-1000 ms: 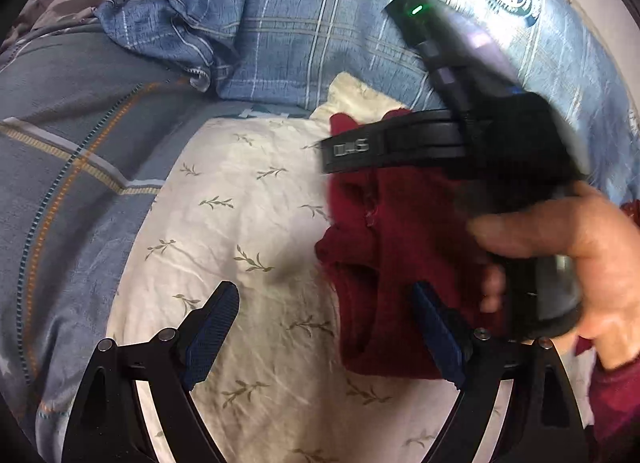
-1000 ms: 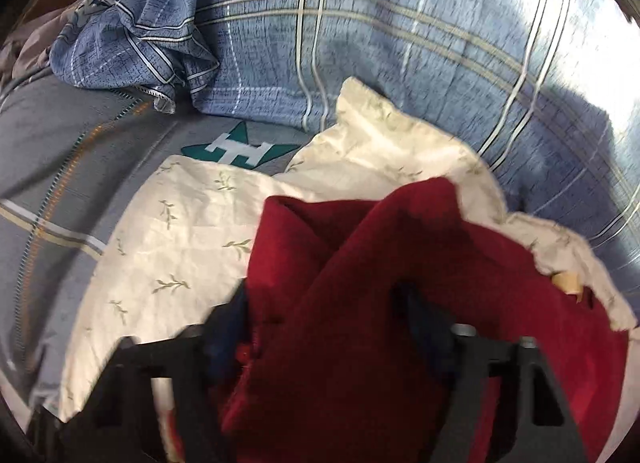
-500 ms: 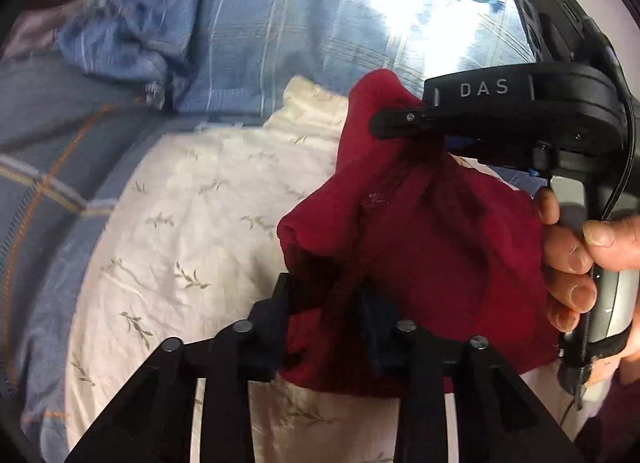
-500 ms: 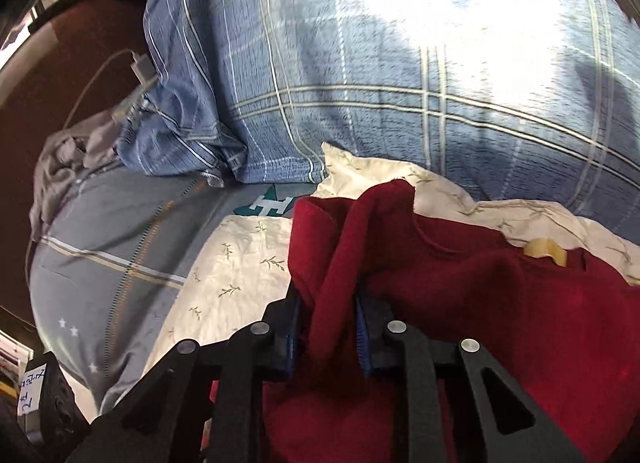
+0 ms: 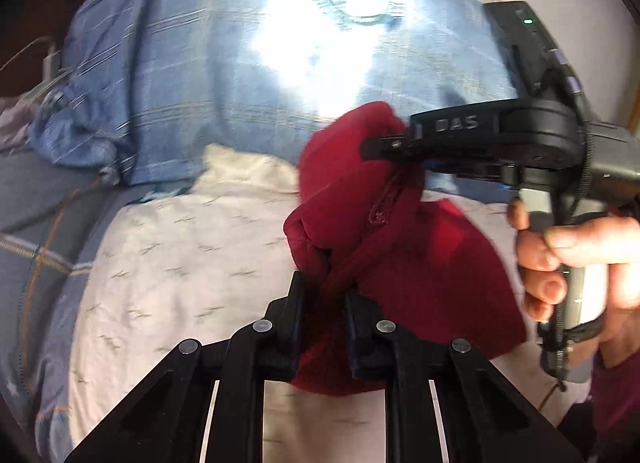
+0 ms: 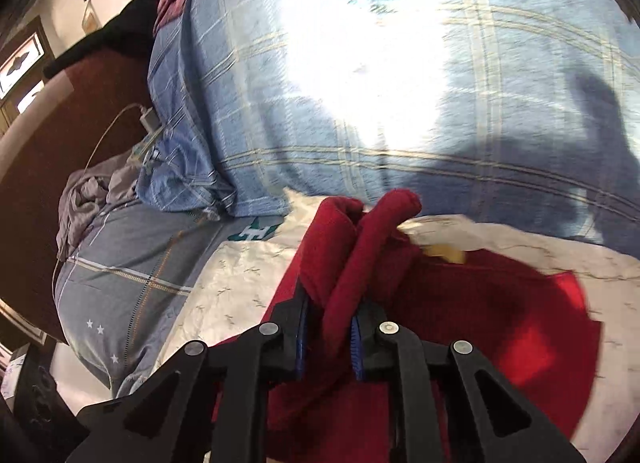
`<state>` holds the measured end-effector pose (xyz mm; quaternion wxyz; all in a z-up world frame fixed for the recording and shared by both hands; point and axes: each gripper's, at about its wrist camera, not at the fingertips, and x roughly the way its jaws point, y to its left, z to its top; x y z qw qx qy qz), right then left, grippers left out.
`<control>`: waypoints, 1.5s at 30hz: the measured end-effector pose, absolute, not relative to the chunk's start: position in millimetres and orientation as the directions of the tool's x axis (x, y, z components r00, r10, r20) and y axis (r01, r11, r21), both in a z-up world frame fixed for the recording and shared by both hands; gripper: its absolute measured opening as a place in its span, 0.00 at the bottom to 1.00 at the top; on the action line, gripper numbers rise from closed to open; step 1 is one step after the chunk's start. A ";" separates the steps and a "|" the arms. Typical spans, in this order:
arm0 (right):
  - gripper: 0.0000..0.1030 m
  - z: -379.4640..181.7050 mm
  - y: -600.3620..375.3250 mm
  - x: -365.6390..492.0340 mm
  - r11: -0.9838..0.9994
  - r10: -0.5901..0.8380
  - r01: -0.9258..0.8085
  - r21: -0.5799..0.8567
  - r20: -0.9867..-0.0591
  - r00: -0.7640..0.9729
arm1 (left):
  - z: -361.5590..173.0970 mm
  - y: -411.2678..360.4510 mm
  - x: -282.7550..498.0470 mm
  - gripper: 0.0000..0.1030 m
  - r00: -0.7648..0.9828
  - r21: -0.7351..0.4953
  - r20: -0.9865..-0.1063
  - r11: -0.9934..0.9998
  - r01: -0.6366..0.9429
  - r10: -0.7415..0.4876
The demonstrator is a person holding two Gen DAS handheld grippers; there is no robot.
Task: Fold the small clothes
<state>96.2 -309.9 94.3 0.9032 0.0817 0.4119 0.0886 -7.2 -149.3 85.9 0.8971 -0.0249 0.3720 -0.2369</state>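
A dark red garment (image 5: 420, 263) is lifted off a cream leaf-print cloth (image 5: 180, 263) on the bed. My left gripper (image 5: 324, 287) is closing, its pads pressing a bunched fold of the garment's near edge. My right gripper (image 5: 384, 147), held by a hand (image 5: 580, 255), comes in from the right and bites the garment's top fold. In the right wrist view the right gripper (image 6: 328, 303) is closing on a rolled red fold, and the rest of the garment (image 6: 480, 323) hangs over the cream cloth (image 6: 240, 275). A tan label (image 6: 444, 253) shows at its edge.
A blue plaid pillow (image 6: 360, 123) with a round green emblem rises behind the cloth. The grey-blue bedsheet (image 6: 132, 263) spreads to the left. A crumpled grey garment (image 6: 88, 191) and a white charger with cable (image 6: 148, 119) lie by the dark headboard (image 6: 60, 123).
Both grippers went from open to closed on the red garment and rose, lifting it off the cream cloth. The right gripper moved up and to the right in the left wrist view.
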 end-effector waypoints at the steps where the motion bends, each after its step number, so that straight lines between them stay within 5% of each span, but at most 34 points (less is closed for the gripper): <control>1: 0.15 98.5 -320.8 91.3 0.973 0.218 -0.083 0.217 -0.727 0.652 | 89.4 -157.2 -10.0 0.14 0.606 -0.216 -0.653 0.879 0.426 -0.454; 10: 0.14 101.3 -429.5 58.4 0.972 0.135 0.050 0.228 -0.723 0.678 | 91.6 -261.8 -23.0 0.12 0.486 -0.202 -0.676 0.774 0.601 -0.554; 19: 0.16 36.3 -500.8 54.0 0.941 0.101 0.197 0.275 -0.785 0.611 | 47.3 -323.0 -16.5 0.15 0.417 -0.181 -0.743 0.758 0.627 -0.522; 21: 0.28 31.9 -509.5 51.7 0.917 0.135 0.217 0.334 -0.773 0.620 | 49.6 -320.0 -16.8 0.23 0.417 -0.183 -0.738 0.752 0.633 -0.531; 23: 0.33 39.3 -514.0 43.9 0.906 0.133 0.232 0.355 -0.758 0.638 | 58.6 -312.8 -18.5 0.54 0.388 -0.212 -0.738 0.735 0.644 -0.553; 24: 0.35 45.5 -513.9 37.3 0.906 0.127 0.234 0.353 -0.753 0.645 | 63.2 -305.7 -20.4 0.59 0.382 -0.225 -0.736 0.735 0.640 -0.558; 30: 0.63 70.9 -479.1 -9.3 0.937 0.134 0.154 0.313 -0.731 0.669 | 88.0 -247.5 -27.3 0.60 0.471 -0.205 -0.699 0.781 0.590 -0.539; 38: 0.61 53.5 -447.0 -18.6 0.928 0.189 0.131 0.350 -0.742 0.643 | 70.3 -228.2 -19.2 0.60 0.528 -0.149 -0.739 0.866 0.478 -0.419; 40: 0.44 52.3 -444.4 -20.4 0.935 0.184 0.115 0.336 -0.736 0.651 | 61.4 -233.6 -21.9 0.60 0.515 -0.135 -0.754 0.863 0.487 -0.408; 41: 0.15 51.2 -443.1 -21.5 0.947 0.163 0.109 0.302 -0.744 0.648 | 54.7 -238.6 -18.5 0.60 0.507 -0.130 -0.762 0.863 0.489 -0.402; 45: 0.14 45.9 -449.2 -30.6 0.966 0.101 0.120 0.230 -0.760 0.642 | 45.0 -240.4 -14.9 0.60 0.488 -0.145 -0.775 0.865 0.481 -0.401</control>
